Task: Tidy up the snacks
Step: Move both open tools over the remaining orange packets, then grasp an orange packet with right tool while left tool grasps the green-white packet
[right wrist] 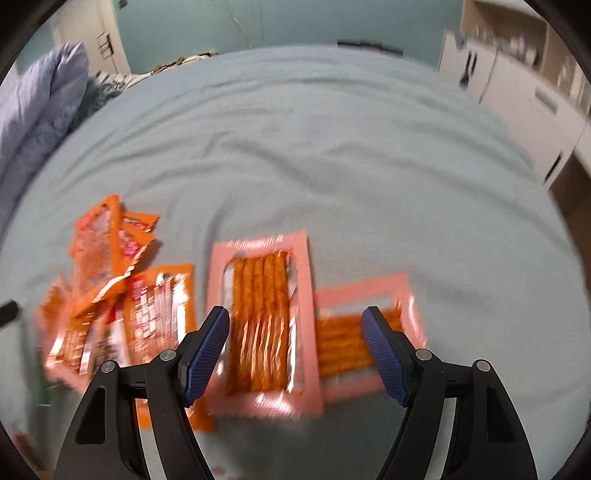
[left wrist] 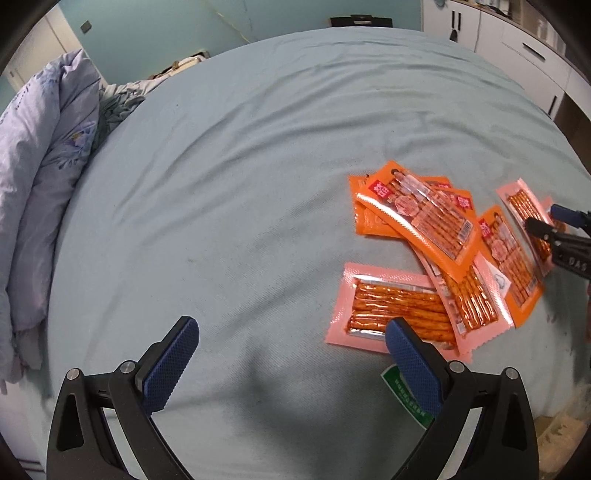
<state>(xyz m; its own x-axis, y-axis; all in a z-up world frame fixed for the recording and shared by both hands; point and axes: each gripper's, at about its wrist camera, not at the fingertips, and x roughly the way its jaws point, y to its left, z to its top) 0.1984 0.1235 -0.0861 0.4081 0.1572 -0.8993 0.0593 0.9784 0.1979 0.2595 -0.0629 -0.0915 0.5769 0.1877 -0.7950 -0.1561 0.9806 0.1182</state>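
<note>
Wide bed in pale blue sheet [left wrist: 258, 155] ahead of the jaws, bunched lilac floral duvet [left wrist: 40, 177] far left, teal wall [left wrist: 166, 26] beyond, white drawer cabinets [left wrist: 517, 40] far right, soft even light

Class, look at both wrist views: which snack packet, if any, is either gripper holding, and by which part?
Nothing is held. The left gripper and right gripper both stand open above the pink packets, pads touching none.

The letters "DAS" stand in pale print on the black body of the right gripper [left wrist: 565, 225]; print on the snack packets [left wrist: 424, 218] is too small to read.
</note>
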